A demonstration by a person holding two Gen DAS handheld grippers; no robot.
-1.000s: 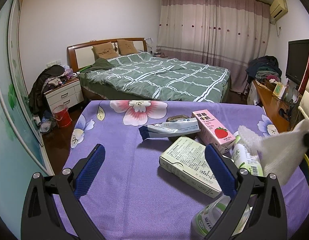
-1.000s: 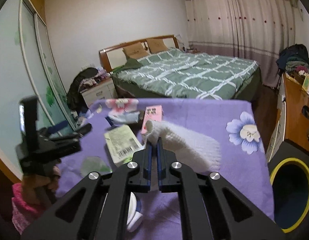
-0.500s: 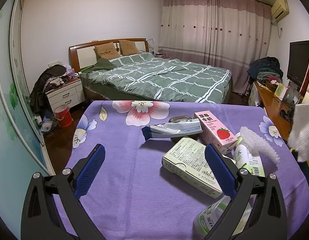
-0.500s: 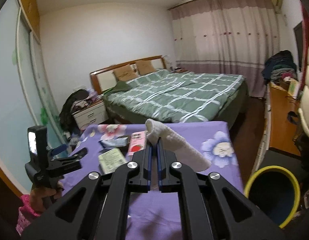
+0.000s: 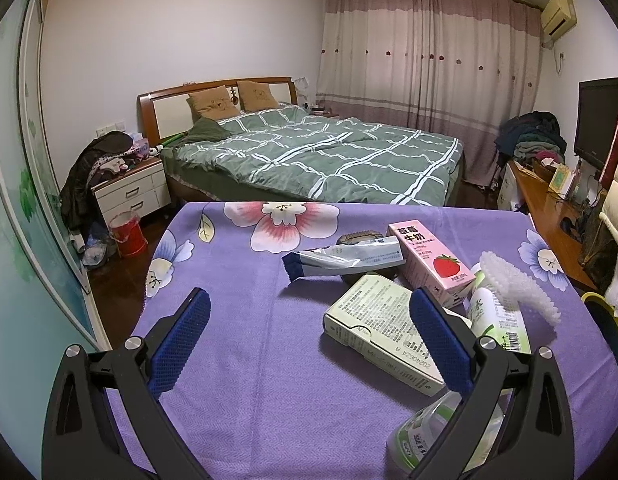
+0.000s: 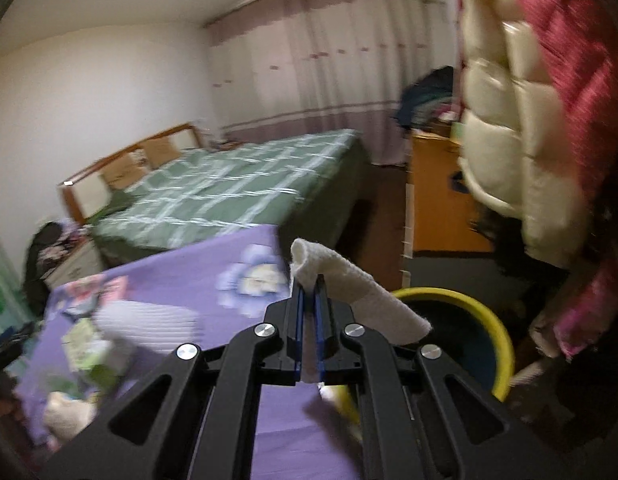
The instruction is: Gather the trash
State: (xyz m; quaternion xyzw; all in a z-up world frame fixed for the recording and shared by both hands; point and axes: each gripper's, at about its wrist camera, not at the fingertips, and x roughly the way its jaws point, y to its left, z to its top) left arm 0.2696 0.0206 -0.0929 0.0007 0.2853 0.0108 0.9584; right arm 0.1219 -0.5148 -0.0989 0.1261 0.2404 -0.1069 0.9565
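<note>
My left tongs (image 5: pixel 309 336) stand wide apart over the desk (image 5: pixel 237 360), gripping nothing and touching nothing. I place everything by the pink strawberry milk carton (image 5: pixel 429 260). Just left of it lies a silver wrapper (image 5: pixel 341 258) with a dark object (image 5: pixel 359 237) behind it. In front of the carton lies a pale green box (image 5: pixel 383 332), partly behind my right-hand pad (image 5: pixel 439 340). Right of the carton, touching it, is a white bottle (image 5: pixel 497 316) with a strip of white foam netting (image 5: pixel 521 292) draped over it. Nearer to me than the box lies a clear plastic bottle (image 5: pixel 441 432).

My right tongs (image 6: pixel 308 300) are pressed together on a white foam sleeve (image 6: pixel 357 292), which sticks out to the right above the yellow-rimmed bin (image 6: pixel 485 320) beside the desk. That view is blurred.
</note>
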